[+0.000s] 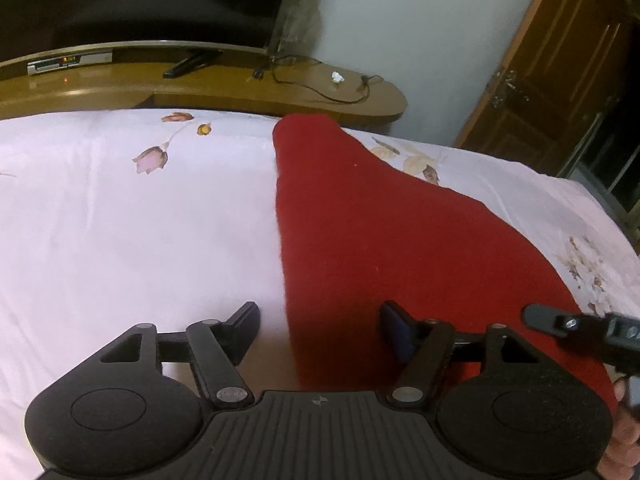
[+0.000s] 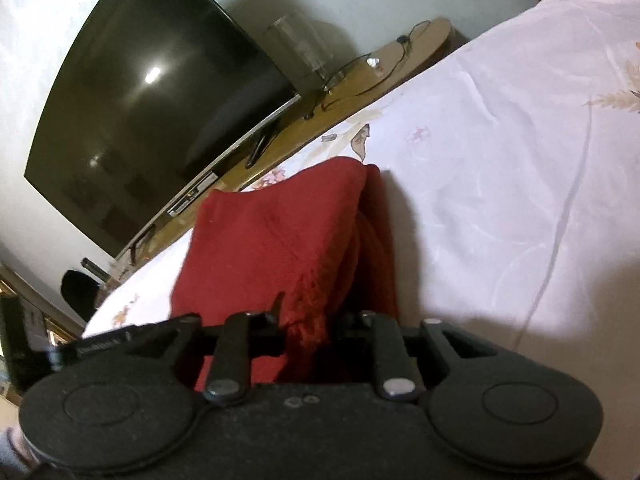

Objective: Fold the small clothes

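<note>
A red knitted garment [image 1: 360, 232] lies on the white floral bedsheet [image 1: 140, 232], stretching from the near right to the bed's far edge. My left gripper [image 1: 318, 328] is open, its fingers straddling the garment's left edge just above the sheet. My right gripper [image 2: 308, 328] is shut on the red garment [image 2: 272, 248], holding a bunched fringed edge lifted off the bed; its fingertips are hidden in the cloth. The right gripper also shows in the left wrist view [image 1: 560, 322], at the garment's right edge.
A wooden TV bench [image 1: 240, 88] runs along the bed's far side with a dark TV [image 2: 152, 120], a set-top box [image 1: 68, 63], cables and a clear container [image 1: 298, 12]. A wooden door [image 1: 560, 64] stands at the right. The bedsheet [image 2: 500, 180] extends to the right.
</note>
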A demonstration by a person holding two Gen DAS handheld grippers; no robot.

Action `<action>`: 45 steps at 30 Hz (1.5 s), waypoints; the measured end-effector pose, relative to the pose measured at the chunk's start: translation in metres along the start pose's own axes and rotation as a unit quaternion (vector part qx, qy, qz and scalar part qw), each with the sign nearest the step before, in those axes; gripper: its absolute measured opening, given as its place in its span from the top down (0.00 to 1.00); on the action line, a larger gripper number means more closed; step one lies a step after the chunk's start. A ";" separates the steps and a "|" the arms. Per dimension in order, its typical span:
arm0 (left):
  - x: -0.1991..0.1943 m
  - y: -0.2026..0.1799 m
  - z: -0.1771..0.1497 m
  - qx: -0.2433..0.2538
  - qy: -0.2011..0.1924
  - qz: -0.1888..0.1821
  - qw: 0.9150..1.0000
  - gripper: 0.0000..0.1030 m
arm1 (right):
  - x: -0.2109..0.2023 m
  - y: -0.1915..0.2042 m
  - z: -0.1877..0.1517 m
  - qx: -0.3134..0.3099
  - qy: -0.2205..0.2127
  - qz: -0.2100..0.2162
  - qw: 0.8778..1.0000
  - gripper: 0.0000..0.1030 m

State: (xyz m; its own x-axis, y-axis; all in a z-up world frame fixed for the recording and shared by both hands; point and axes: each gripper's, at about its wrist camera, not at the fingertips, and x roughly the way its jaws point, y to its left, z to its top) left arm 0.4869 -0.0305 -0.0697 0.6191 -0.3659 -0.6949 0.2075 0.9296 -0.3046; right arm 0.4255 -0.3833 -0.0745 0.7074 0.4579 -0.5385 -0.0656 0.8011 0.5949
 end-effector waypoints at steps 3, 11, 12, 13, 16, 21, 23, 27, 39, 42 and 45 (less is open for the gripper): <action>-0.010 0.003 -0.002 -0.009 -0.005 -0.020 1.000 0.34 | -0.012 0.004 -0.001 0.012 0.006 0.019 1.000 0.55; -0.014 -0.001 -0.014 -0.009 0.005 -0.021 1.000 0.34 | -0.019 0.004 -0.023 0.022 0.053 0.007 0.998 0.89; -0.017 -0.006 -0.013 0.002 0.000 -0.015 1.000 0.34 | -0.021 0.006 -0.023 0.016 0.046 0.002 0.999 0.90; -0.019 -0.011 -0.013 0.017 -0.003 -0.011 1.000 0.34 | -0.026 0.010 -0.022 0.005 0.036 0.000 0.999 0.90; -0.018 -0.015 -0.015 0.031 0.003 -0.013 0.999 0.34 | -0.034 0.017 -0.023 -0.039 0.021 -0.031 0.999 0.91; -0.015 -0.007 -0.015 0.006 0.011 -0.017 1.000 0.34 | -0.024 0.006 -0.024 -0.019 0.035 -0.035 0.999 0.82; -0.018 -0.006 -0.014 0.006 0.010 -0.018 1.000 0.34 | -0.029 0.011 -0.023 -0.022 0.020 -0.032 0.999 0.75; -0.028 -0.006 -0.004 0.022 -0.015 -0.014 1.000 0.34 | -0.041 0.008 -0.010 -0.018 -0.030 -0.021 0.999 0.57; 0.024 0.013 0.049 0.008 -0.001 -0.012 1.000 0.34 | 0.032 -0.015 0.059 -0.020 -0.028 0.017 0.999 0.56; 0.034 0.014 0.050 0.006 0.006 -0.008 1.000 0.34 | 0.046 -0.010 0.065 -0.041 -0.013 0.013 0.999 0.73; 0.036 0.013 0.052 0.005 -0.008 -0.011 1.000 0.34 | 0.036 0.015 0.062 -0.126 -0.052 -0.010 0.991 0.91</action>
State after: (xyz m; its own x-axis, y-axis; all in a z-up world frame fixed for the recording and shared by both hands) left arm 0.5516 -0.0294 -0.0651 0.6267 -0.3848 -0.6776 0.2277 0.9220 -0.3130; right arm 0.4936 -0.3786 -0.0482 0.7780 0.4086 -0.4772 -0.2143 0.8867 0.4097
